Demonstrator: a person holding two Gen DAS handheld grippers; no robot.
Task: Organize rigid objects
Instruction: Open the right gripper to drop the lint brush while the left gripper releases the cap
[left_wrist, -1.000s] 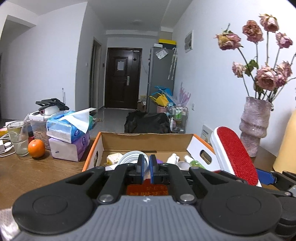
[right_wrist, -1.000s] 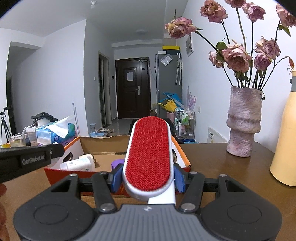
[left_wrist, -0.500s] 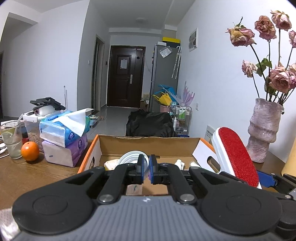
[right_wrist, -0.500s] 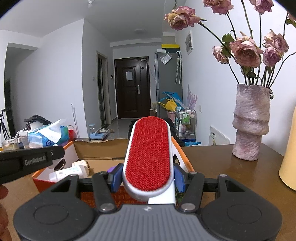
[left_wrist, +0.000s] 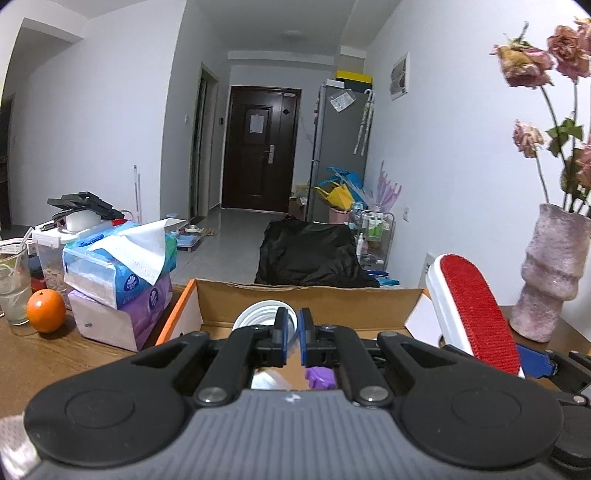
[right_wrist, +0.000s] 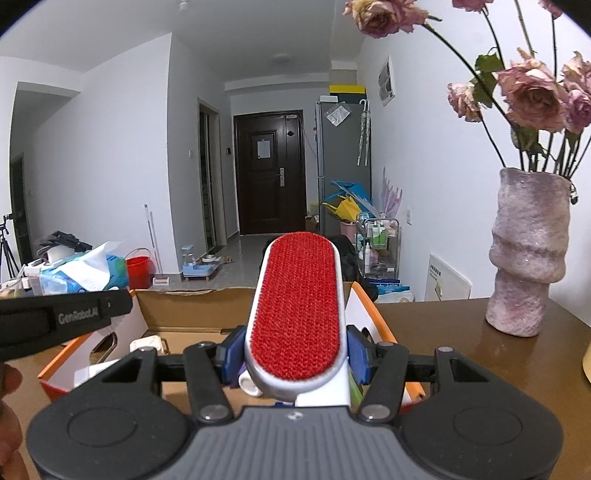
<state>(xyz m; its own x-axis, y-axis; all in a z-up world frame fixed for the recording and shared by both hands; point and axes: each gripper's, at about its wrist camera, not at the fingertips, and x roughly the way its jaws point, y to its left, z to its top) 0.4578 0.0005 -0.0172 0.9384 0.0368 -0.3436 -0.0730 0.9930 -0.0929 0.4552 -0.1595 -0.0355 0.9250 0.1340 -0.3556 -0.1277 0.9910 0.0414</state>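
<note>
the right gripper (right_wrist: 295, 354) holds a lint brush (right_wrist: 297, 306) between its two blue pads (right_wrist: 356, 354), which press against the brush's white sides; the red bristle face points up and toward the camera, and the long body runs forward and tilts upward. in the left wrist view the same lint brush (left_wrist: 476, 310) appears to the right of the cardboard box (left_wrist: 306, 299), raised above the box's right flap and leaning back.

the left gripper (left_wrist: 291, 341) has its fingers (left_wrist: 280, 336) drawn close together with only a thin slit between them and nothing held; it hangs over the near part of the cardboard box (right_wrist: 184, 310). inside the box, past the fingertips, lies a coil of white cable (left_wrist: 258, 317); below the fingers a purple item (left_wrist: 319, 376) and a white item (left_wrist: 266, 378) show, too hidden to name.

left of the box on the wooden table (left_wrist: 40, 354) stand two stacked tissue packs (left_wrist: 118, 280), an orange (left_wrist: 46, 310) and a glass (left_wrist: 13, 284). right of the box stands a pink vase (right_wrist: 528, 254) with dried roses (right_wrist: 532, 96); the vase is well apart from the brush.
</note>
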